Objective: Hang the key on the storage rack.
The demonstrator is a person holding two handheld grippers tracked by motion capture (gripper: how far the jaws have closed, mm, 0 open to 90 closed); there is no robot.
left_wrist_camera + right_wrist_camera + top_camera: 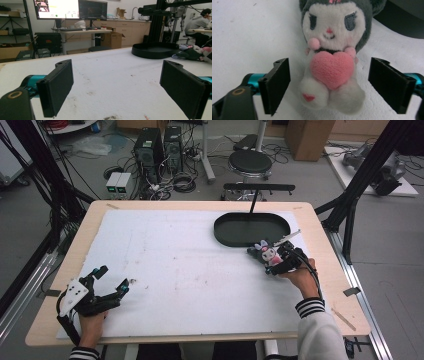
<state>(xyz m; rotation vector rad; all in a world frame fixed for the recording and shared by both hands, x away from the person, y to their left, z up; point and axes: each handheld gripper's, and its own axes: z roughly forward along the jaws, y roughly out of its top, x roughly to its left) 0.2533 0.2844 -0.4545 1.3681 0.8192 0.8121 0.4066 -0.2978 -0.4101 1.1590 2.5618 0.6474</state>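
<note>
A small plush doll (268,253) with a dark hood, white face and pink heart lies on the white mat just in front of a black oval tray (218,231). My right gripper (264,260) is at the doll. In the right gripper view the doll (332,67) sits between the two black jaws, with a gap on each side, so my right gripper (333,86) is open; the tray (404,22) is behind it. My left gripper (113,278) rests open near the mat's front left with nothing in it. The left gripper view shows that gripper (115,92) open over bare mat, with the tray (152,51) and doll (191,52) far off.
A white mat (175,265) covers most of the wooden table (330,270). Black frame posts (365,175) stand at the table's right and left sides. A stool (250,162) and computer towers (150,150) are on the floor beyond the far edge.
</note>
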